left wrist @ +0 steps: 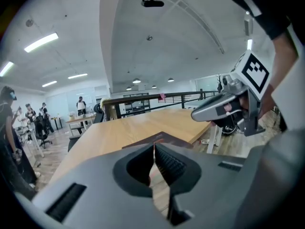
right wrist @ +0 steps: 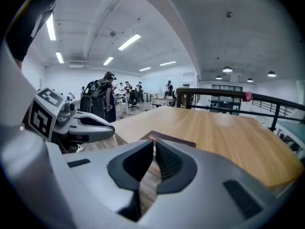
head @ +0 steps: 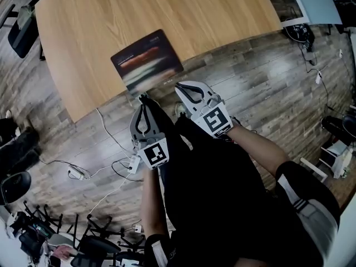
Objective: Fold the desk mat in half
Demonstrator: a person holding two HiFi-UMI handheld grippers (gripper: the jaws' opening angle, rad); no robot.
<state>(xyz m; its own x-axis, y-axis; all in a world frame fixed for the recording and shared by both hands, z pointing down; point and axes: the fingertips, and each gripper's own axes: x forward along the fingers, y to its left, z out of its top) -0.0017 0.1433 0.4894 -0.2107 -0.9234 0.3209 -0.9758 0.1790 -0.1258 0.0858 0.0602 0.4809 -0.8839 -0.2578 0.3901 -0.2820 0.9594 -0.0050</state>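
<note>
The desk mat (head: 147, 60) lies flat on the wooden table (head: 183, 10) at 12 o'clock from the left gripper (head: 143, 99) and right gripper (head: 182, 88), both closed and empty; it looks thin and bendy, so grab its near corners.

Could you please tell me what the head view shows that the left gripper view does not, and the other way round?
Only the head view: the desk mat's whole printed top, near the table's near edge, the wood floor, and the left gripper seen from above. Only the left gripper view: that gripper's jaws, shut with nothing between them, ceiling lights, a black railing and people standing in the background. Both: the table, the desk mat and the right gripper.
</note>
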